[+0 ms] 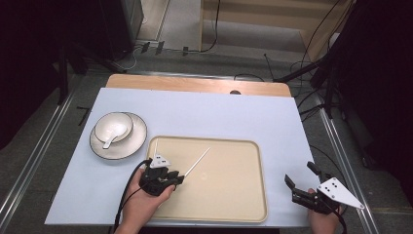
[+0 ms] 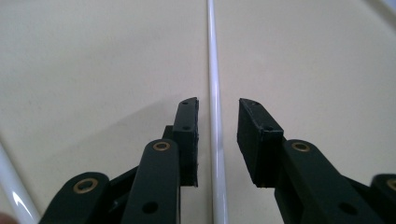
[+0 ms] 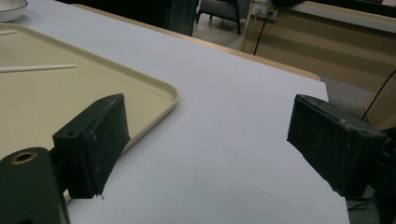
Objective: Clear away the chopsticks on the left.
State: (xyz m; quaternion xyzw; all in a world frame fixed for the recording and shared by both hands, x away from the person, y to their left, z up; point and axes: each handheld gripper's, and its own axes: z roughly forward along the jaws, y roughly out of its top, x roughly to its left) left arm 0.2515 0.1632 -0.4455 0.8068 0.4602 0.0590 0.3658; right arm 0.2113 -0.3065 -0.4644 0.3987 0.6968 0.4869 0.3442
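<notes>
Right now my left gripper [image 1: 178,179] sits low over the near-left part of the beige tray [image 1: 243,195], and in the left gripper view its jaws stand a little apart with a thin white chopstick [image 2: 215,93] running straight up the gap between them; neither pad looks to be pressing on it, so I call the grip released, straddling the stick and not clamping it. From the high view that chopstick [image 1: 196,163] lies on the tray, slanting away from the gripper toward the tray's far middle. A second white stick [image 2: 11,186] shows at the lower left edge of the left gripper view, beside the jaws; I cannot tell how far along it runs. My right gripper [image 1: 302,183] hangs at the near-right edge of the pale table cover [image 1: 219,117], well apart from the tray, its jaws spread wide with nothing between them. At the far left of the tray, on the cover, a plate [image 1: 131,146] carries a bowl [image 1: 114,126] with a white spoon [image 1: 111,139] lying in it.
</notes>
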